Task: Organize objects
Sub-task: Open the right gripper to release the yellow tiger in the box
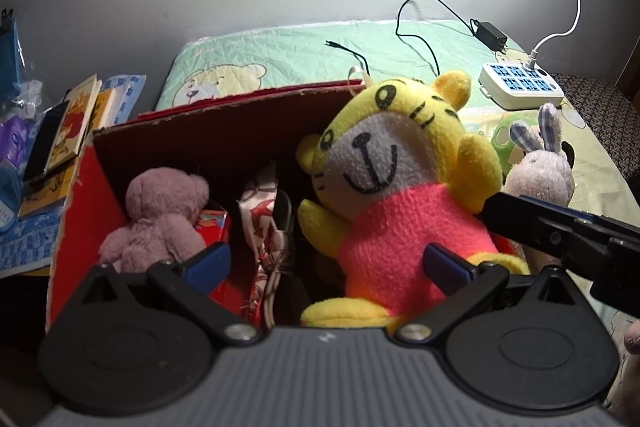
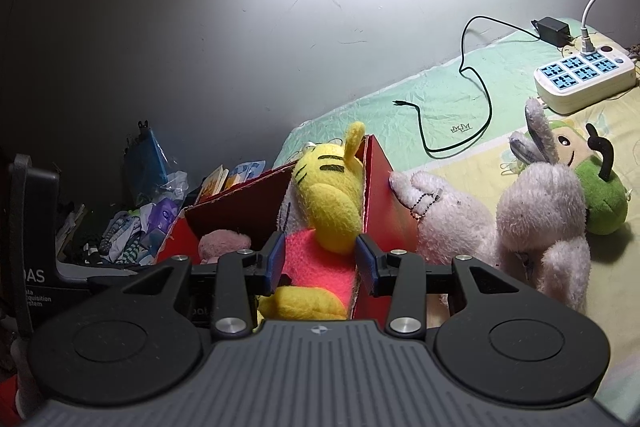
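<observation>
A red cardboard box (image 1: 86, 187) sits on a bed, and a yellow tiger plush (image 1: 392, 187) in a pink shirt leans against the box wall, straight ahead of both tools. The left tool (image 1: 326, 263) is spread wide, its right blue pad just at the tiger's belly and its left pad near a pink teddy (image 1: 160, 215) already lying in the box. The right tool (image 2: 322, 259) is also apart, its 2 pads flanking the tiger's arm; whether they press the fabric I cannot tell. It looks placed to settle the toy down inside. Right of that tool, outside the box, a grey rabbit plush (image 2: 532, 211) and a green plush (image 2: 600, 195) wait on the bed (image 2: 460, 95).
</observation>
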A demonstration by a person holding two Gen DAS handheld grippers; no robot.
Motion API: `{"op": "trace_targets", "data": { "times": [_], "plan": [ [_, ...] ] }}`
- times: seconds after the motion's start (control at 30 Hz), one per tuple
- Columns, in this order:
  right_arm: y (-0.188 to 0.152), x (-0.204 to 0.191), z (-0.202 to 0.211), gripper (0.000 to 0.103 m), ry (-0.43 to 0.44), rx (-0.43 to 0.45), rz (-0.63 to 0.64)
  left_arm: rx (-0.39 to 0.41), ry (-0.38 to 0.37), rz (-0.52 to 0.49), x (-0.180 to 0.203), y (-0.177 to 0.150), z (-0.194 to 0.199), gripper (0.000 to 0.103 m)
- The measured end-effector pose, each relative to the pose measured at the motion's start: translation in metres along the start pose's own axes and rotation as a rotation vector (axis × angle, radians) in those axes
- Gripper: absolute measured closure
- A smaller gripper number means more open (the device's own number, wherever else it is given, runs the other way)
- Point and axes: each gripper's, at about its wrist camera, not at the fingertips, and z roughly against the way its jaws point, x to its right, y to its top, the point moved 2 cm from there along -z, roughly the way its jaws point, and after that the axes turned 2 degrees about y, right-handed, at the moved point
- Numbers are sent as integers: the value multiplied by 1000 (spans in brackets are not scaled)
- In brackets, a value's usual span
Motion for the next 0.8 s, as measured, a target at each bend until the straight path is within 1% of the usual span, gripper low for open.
{"op": "trace_targets", "data": {
  "times": [0.33,0.57,0.8],
  "plan": [
    [-7,-10,12,60,11,-7,37,-12,45,37,-11,-11,17,1],
    [-10,-19,25,60,23,-4,85,0,88,35,-6,-17,36,1],
    [-13,-13,34,59,43,-21,62,-8,123,50,1,-25,48,1]
  ]
}}
